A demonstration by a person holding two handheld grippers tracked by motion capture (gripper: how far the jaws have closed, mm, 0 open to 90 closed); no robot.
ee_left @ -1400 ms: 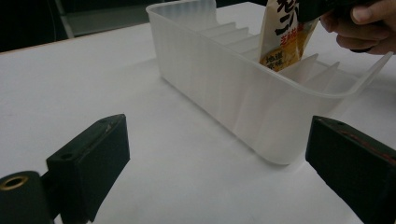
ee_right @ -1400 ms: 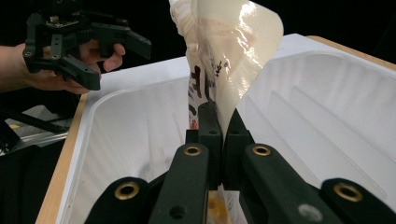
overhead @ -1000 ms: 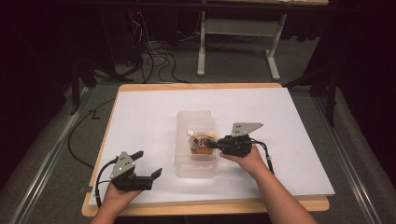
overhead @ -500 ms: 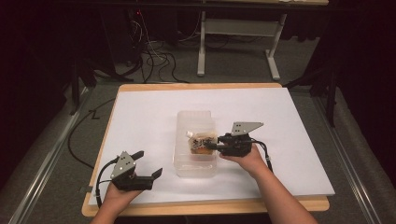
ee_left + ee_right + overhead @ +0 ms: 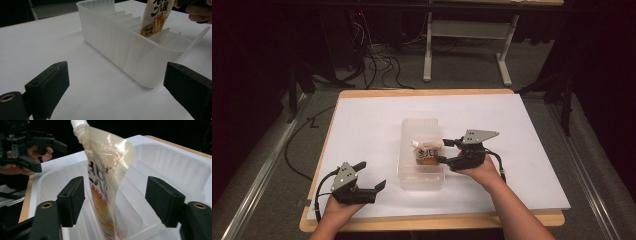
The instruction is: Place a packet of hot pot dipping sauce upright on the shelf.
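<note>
A translucent slotted plastic bin (image 5: pixel 419 129) sits mid-table on the white sheet. A tan pouch (image 5: pixel 428 151) with a white spout stands upright in one of its slots. My right gripper (image 5: pixel 443 151) is open at the bin's right side. In the right gripper view its jaws stand wide on either side of the pouch (image 5: pixel 105 175) without touching it (image 5: pixel 117 195). My left gripper (image 5: pixel 373 174) is open and holds nothing, low near the front left of the table. From there it faces the bin's (image 5: pixel 120 47) near corner (image 5: pixel 117 75), with the pouch (image 5: pixel 155 17) beyond.
The white sheet (image 5: pixel 362 125) covers a wooden table (image 5: pixel 427 92) whose edge shows all round. Cables (image 5: pixel 377 65) and a desk frame (image 5: pixel 462 45) lie on the floor behind. In the right gripper view, the left hand and its gripper (image 5: pixel 37 147) are beyond the bin.
The right gripper has edged slightly to the right beside the pouch. The left gripper and the bin have not moved.
</note>
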